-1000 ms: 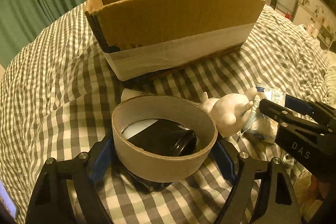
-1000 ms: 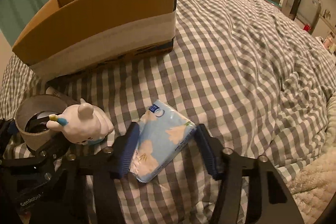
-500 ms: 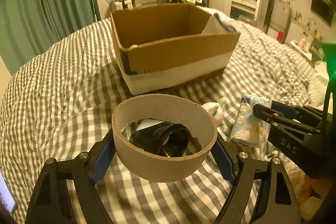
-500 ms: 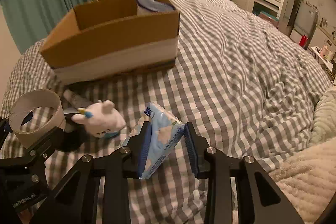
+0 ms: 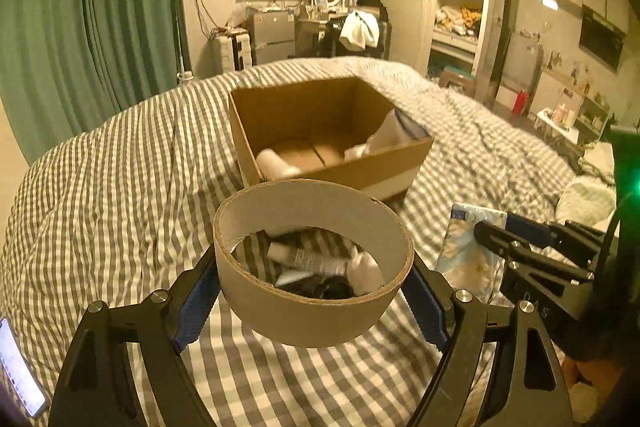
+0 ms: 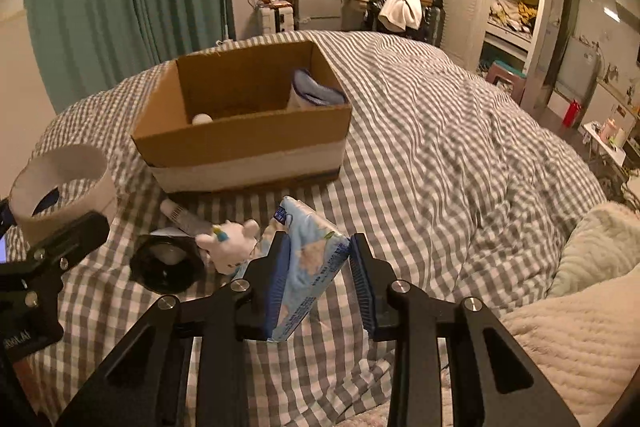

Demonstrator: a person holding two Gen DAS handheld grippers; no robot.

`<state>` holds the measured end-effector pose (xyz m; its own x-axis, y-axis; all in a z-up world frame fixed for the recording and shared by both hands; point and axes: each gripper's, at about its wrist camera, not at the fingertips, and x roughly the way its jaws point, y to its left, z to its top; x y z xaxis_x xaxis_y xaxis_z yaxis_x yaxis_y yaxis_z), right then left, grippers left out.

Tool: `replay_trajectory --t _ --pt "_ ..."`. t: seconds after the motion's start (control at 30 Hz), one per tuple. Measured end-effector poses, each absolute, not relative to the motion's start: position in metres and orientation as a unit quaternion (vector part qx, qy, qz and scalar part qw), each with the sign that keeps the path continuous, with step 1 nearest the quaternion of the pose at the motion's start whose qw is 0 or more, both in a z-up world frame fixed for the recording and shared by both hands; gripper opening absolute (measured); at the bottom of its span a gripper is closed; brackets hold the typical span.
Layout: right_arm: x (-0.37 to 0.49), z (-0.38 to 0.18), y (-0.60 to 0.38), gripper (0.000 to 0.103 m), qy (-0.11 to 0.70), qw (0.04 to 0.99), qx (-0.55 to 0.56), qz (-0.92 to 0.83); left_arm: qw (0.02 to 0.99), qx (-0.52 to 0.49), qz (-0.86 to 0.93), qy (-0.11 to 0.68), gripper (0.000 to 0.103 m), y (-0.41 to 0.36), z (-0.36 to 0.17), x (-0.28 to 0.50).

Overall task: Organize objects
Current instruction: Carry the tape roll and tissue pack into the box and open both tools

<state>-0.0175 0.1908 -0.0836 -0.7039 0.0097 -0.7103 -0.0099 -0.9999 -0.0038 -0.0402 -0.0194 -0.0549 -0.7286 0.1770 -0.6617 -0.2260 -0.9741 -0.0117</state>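
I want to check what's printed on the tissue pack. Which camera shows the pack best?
The right wrist view: the tissue pack sits centred and close between the right gripper pads, its printed face visible. In the left wrist view the pack is off to the right, partly hidden by that gripper.

Left claw (image 5: 314, 291): matte black plastic frame w/ triangular cut-outs in the arms, silver round screws at the joints, blue ribbed pads on inner finger faces. Right claw (image 6: 320, 277): same build, black w/ blue ribbed pads, silver screws. White lettering "DAS" on its black side body in left wrist view. Bit of skin at lower right, blurred.
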Motion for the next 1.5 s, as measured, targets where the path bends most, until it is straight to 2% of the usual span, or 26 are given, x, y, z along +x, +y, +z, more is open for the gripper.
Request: replay_trajectory --t 0.37,0.9,1.07,1.5 --pt "-0.041 -0.032 0.186 0.031 -0.001 -0.018 -0.345 0.938 0.099 -0.331 0.938 0.004 0.086 -0.027 -0.02 -0.088" --pt "-0.135 0.016 0.194 0.03 0.007 -0.053 -0.312 0.948 0.075 -0.314 0.946 0.03 0.086 -0.014 0.008 -0.194" --pt "-0.169 0.013 0.193 0.03 0.005 -0.057 -0.313 0.948 0.074 -0.334 0.939 0.036 0.086 -0.006 -0.011 -0.226" --pt "-0.24 -0.042 0.196 0.032 0.024 -0.059 -0.359 0.931 0.088 -0.378 0.92 0.057 0.086 0.006 -0.072 -0.255"
